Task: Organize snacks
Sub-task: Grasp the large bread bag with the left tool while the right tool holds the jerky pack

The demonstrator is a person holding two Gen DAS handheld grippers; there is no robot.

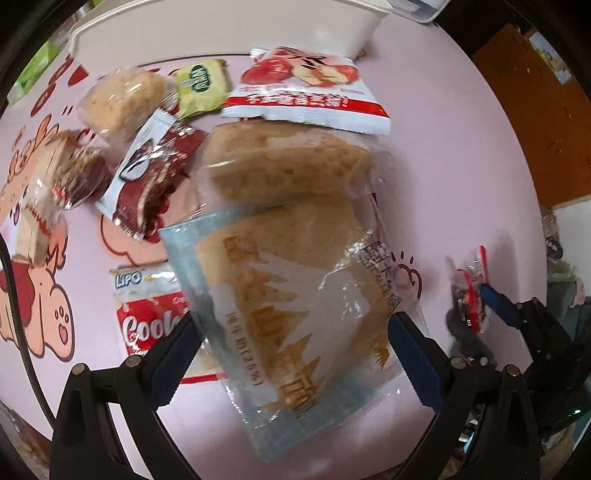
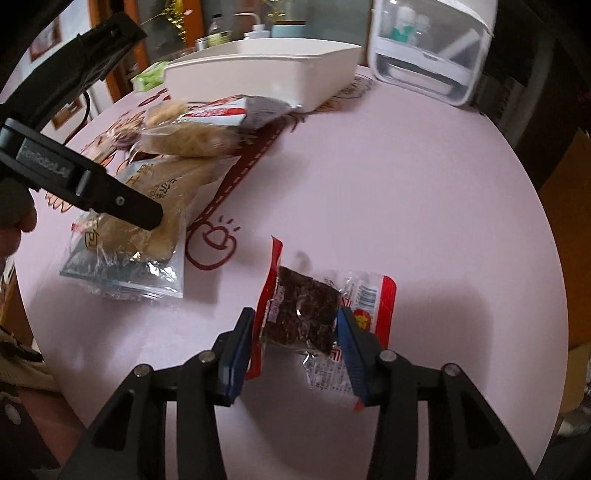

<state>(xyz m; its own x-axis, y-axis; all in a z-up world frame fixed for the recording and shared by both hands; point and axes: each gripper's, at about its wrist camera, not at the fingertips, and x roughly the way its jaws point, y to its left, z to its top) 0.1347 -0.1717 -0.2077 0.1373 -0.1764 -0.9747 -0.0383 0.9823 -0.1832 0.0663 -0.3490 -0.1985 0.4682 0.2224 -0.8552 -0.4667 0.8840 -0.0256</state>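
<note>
Left wrist view
- Left gripper: points steeply down at the pink counter; blue fingers stand wide, one at each side edge of the bread bag; whether the pads press on it cannot be told.
- Bread bag: clear wrapper with two pale loaves and gold print, lies across the middle, runs from 12 to 6 o'clock.
- Apple packet: white and red, at 12 o'clock, touches the bread bag's far end.
- Green packet: small, at 11 o'clock, just beside the apple packet.
- Cookie packet: red and white, at 8 o'clock, partly under the bread bag.
- Dark red packet: at 10 o'clock, crumpled, among other small wrapped cakes.
- White tub: at 12 o'clock, behind the pile.
- Right gripper: at 3 o'clock, closed on a small red-edged packet.

Right wrist view
- Right gripper: fingers narrowly apart, pads pressed on both sides of the dark snack packet.
- Dark snack packet: clear wrapper with red ends and a dark brown block, at 6 o'clock, against the counter.
- Bread bag: at 9 o'clock, well apart from the dark snack packet, with the black left gripper down on it.
- White tub: at 12 o'clock, appears empty.
- Clear lidded box: at 1 o'clock, beside the tub.
</note>
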